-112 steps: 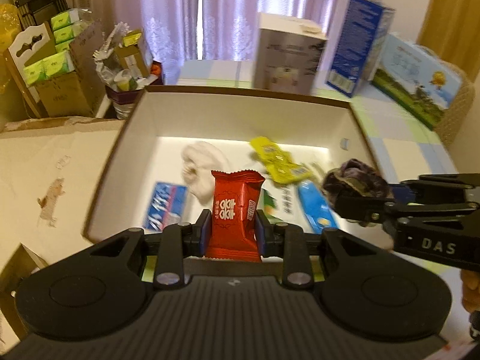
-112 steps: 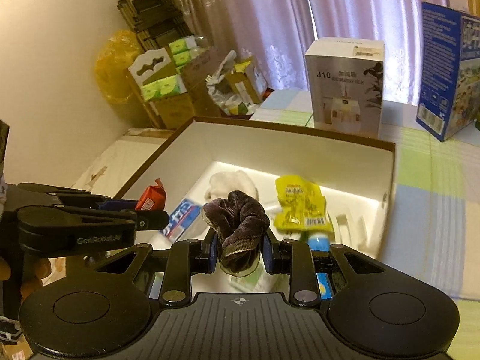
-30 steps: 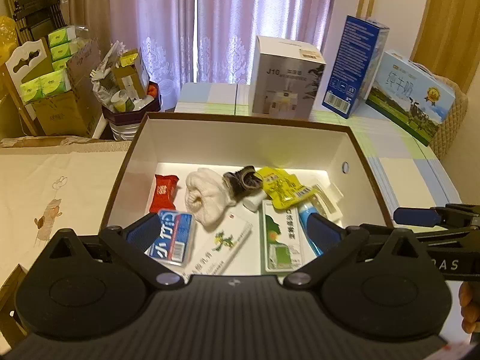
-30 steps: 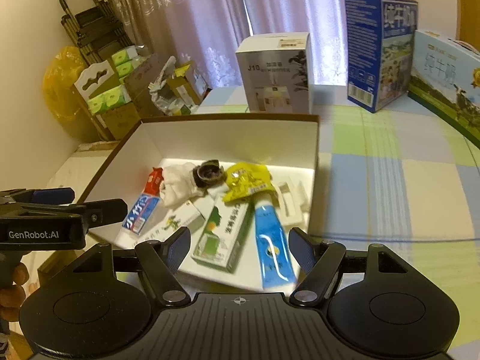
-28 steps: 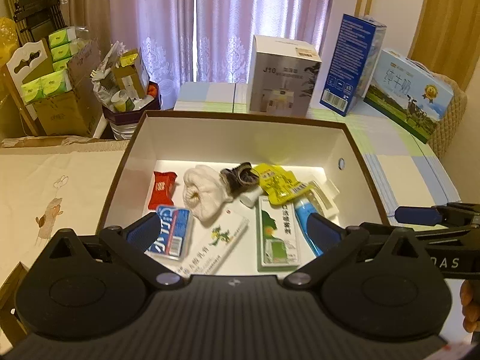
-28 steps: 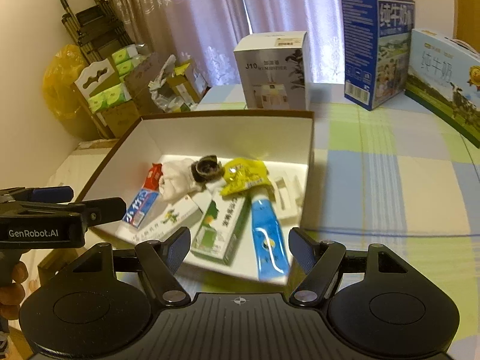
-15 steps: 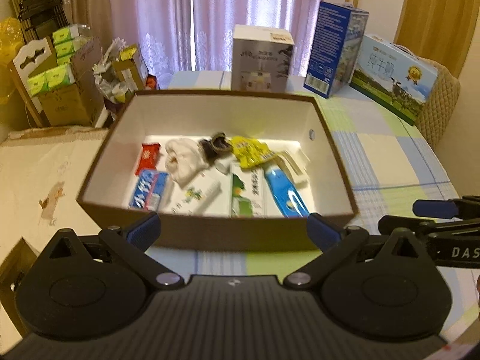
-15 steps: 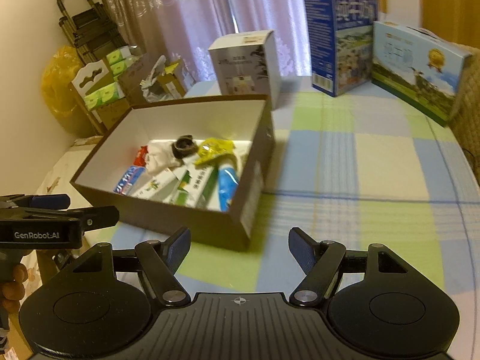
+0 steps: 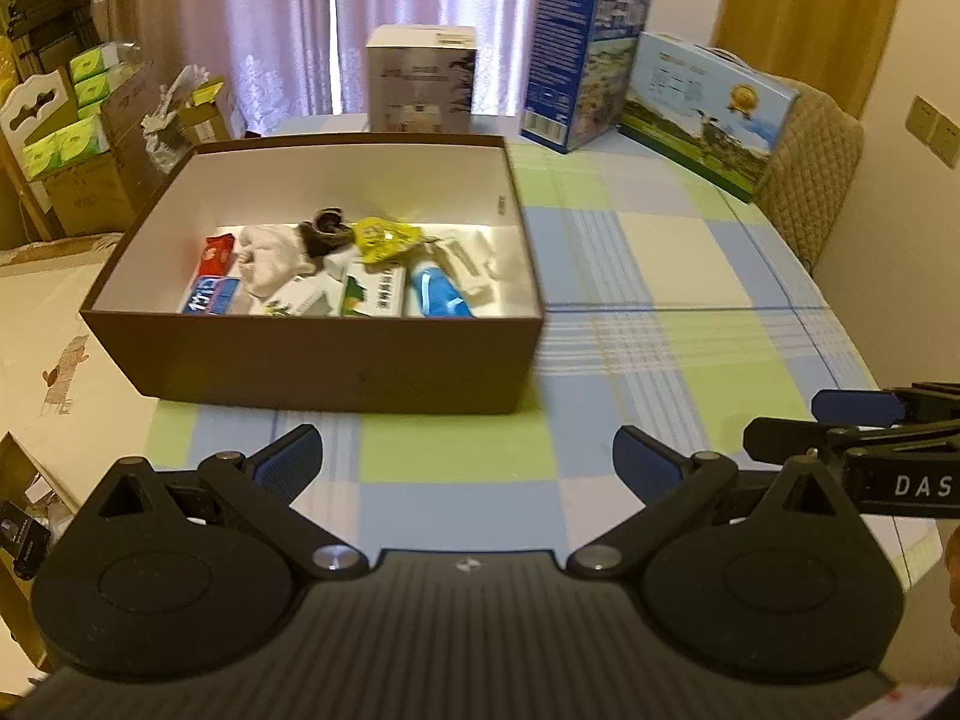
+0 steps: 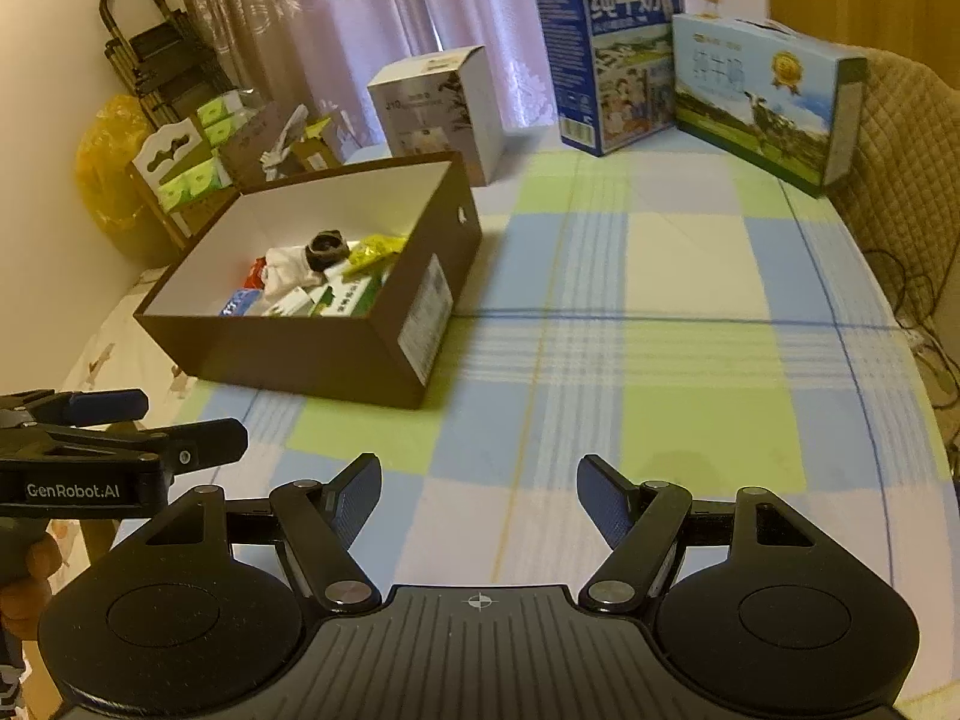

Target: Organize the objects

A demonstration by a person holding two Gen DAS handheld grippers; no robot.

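A brown open box [image 9: 312, 354] [image 10: 300, 354] stands on the checked tablecloth [image 9: 630, 276] at the table's left side. Inside lie a red snack packet [image 9: 217, 255], a white cloth [image 9: 270, 261], a dark scrunchie [image 9: 321, 231] [image 10: 326, 247], a yellow packet [image 9: 384, 237], toothpaste boxes and a blue tube [image 9: 438, 294]. My left gripper [image 9: 467, 462] is open and empty over the cloth in front of the box. To the right of the box, my right gripper [image 10: 478, 492] is also open and empty. Each gripper shows at the edge of the other's view.
At the table's far edge stand a white carton [image 9: 420, 78], a tall blue milk carton [image 9: 582, 60] and a long milk case [image 9: 708, 108]. A padded chair back [image 9: 810, 168] is at the right. Cardboard boxes with green packs [image 9: 78, 120] crowd the left.
Both grippers have pulled back from over the box, which now looks smaller and farther. The red packet and the scrunchie, held earlier, lie in the box. Both stay open.
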